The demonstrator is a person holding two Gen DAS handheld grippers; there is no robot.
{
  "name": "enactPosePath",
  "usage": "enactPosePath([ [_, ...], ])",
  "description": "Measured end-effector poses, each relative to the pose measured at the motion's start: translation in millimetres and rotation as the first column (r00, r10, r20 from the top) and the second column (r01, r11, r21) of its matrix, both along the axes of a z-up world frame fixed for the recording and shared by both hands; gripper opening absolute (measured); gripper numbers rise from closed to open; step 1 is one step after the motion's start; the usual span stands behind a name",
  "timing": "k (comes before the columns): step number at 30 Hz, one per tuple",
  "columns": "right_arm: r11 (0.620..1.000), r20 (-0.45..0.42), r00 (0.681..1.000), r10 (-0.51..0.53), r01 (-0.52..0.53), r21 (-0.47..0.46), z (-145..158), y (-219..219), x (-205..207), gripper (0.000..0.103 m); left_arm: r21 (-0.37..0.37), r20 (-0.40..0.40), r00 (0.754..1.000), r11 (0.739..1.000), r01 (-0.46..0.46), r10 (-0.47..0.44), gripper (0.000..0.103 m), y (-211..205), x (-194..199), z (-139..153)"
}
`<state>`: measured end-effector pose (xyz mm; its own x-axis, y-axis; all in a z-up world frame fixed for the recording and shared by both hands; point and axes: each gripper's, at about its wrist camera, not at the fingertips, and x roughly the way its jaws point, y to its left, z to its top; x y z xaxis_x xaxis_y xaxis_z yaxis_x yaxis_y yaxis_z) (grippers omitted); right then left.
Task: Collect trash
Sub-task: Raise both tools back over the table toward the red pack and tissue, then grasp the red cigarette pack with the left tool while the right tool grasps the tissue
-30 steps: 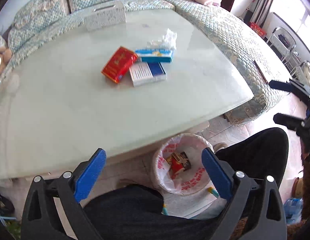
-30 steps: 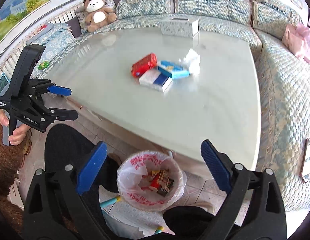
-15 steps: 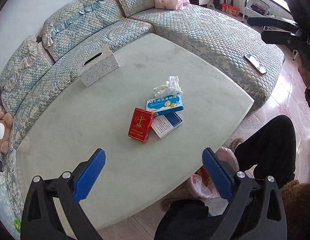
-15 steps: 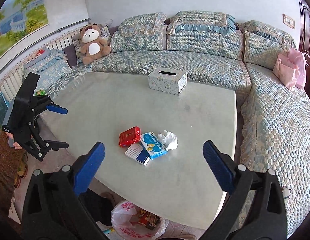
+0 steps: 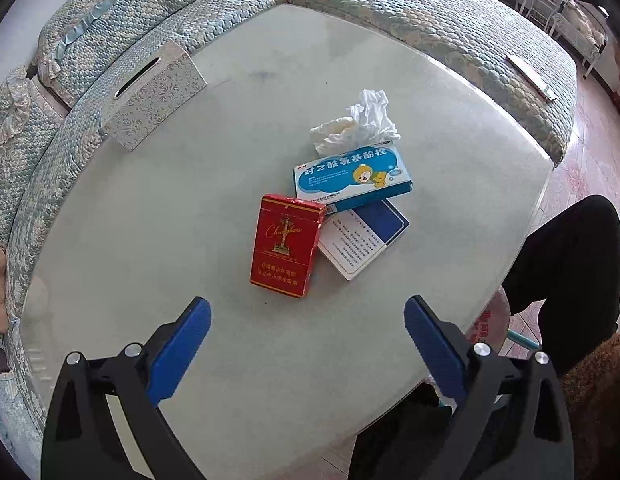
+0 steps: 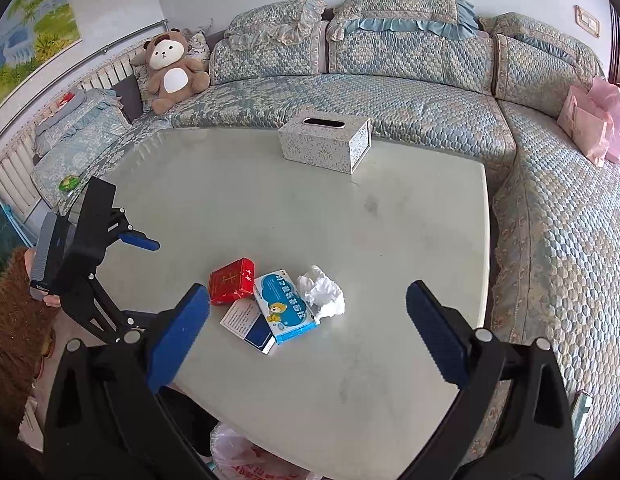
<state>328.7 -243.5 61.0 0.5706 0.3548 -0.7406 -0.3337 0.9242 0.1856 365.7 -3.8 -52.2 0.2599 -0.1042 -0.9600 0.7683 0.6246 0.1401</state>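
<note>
My left gripper gapes over the red pack, long axis toward me; blue box and tissue lie beyond; right gripper gapes too.

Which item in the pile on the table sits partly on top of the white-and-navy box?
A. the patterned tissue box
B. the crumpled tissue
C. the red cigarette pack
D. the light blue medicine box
D: the light blue medicine box overlaps the upper end of the white-and-navy box, while the red cigarette pack lies beside it on the table and the crumpled tissue lies beyond the medicine box.
</note>
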Motion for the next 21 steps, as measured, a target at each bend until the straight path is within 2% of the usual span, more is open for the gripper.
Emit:
enactPosePath([
  [6,1.0,-0.053,0.999,-0.003,0.002,-0.011,-32,4,30,0.096,0.029,-0.044,0.999,1.0,-0.002,0.003,0.095,-9,28,-34],
  [13,0.998,-0.157,0.987,0.023,-0.031,-0.051,-86,25,57,0.096,0.035,-0.096,0.995,0.999,0.004,0.0,0.095,-15,51,-66],
  [17,0.995,-0.186,0.982,0.026,-0.044,-0.093,-110,33,66,0.096,0.026,-0.113,0.994,1.0,0.008,-0.005,0.095,-15,60,-76],
  [21,0.996,-0.226,0.974,0.029,-0.048,-0.078,-126,37,76,0.096,0.026,-0.125,0.992,1.0,0.014,-0.011,0.095,-17,70,-85],
])
